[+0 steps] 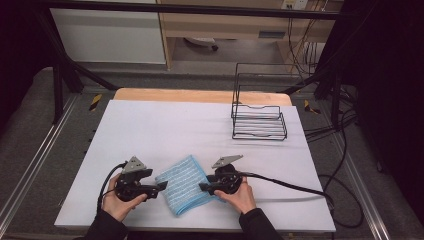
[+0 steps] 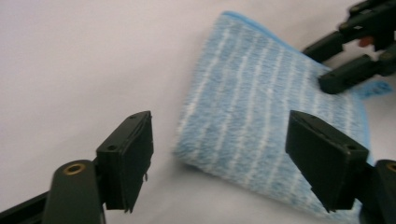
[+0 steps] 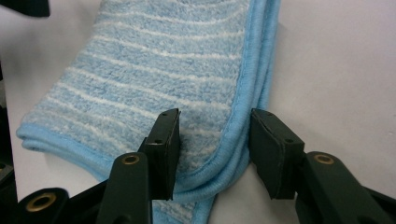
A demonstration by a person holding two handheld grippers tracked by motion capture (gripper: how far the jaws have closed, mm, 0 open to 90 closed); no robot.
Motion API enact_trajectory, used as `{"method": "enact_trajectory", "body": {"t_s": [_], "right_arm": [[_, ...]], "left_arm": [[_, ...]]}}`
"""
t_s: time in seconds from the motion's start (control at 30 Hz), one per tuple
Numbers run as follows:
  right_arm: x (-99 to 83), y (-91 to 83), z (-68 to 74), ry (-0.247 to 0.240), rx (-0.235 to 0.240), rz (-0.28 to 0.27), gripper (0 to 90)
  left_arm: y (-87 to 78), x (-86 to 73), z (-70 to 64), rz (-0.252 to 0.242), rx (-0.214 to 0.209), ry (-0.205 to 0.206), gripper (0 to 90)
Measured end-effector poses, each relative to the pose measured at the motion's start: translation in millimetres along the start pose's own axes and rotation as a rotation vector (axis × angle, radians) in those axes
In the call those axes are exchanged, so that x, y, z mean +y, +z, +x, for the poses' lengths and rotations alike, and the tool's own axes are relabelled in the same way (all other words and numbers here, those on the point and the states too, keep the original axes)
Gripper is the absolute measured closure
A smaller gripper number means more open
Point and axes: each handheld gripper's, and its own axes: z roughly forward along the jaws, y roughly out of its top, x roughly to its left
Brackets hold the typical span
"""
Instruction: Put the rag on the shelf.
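Blue-and-white striped terry cloth, folded [image 1: 183, 184], flat on the white counter [image 1: 165, 130], between both hand-held grippers. Left hand-held gripper [image 2: 219, 158]: jaws spread wide, holding nothing, cloth's folded edge just ahead. Right hand-held gripper [image 3: 214, 149]: jaws part open, astride the cloth's piped edge, not clamped. Beyond the right hand-held gripper, well apart: black wire rack [image 1: 259, 122].

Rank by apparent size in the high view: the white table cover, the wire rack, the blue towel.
1. white table cover, by far the largest.
2. and 3. wire rack and blue towel: similar in the picture; the towel lies nearer the camera, so I do not rank them.
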Motion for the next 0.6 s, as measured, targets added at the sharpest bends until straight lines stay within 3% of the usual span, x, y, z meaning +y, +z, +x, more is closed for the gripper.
{"method": "enact_trajectory", "body": {"t_s": [0.1,0.23,0.43,0.47,0.6], "right_arm": [[-0.7,-0.5,1.4,0.004,-0.004,0.003,61.2],[-0.6,-2.2,2.2,0.038,0.021,0.011,79.1],[-2.1,-7.7,6.2,0.052,-0.024,-0.013,81.7],[-3.5,-12.3,8.6,0.056,-0.046,-0.017,82.0],[-7.7,-18.8,12.0,0.082,-0.066,-0.013,81.9]], "left_arm": [[1.3,-1.5,6.4,-0.010,0.021,-0.028,18.6],[3.8,-2.9,10.7,-0.001,0.031,-0.037,14.7],[11.0,-3.5,9.3,0.013,0.008,-0.057,17.4],[13.0,-3.5,7.5,0.017,-0.001,-0.058,22.7],[23.6,-2.5,-2.2,0.051,-0.035,-0.061,28.1]]}}
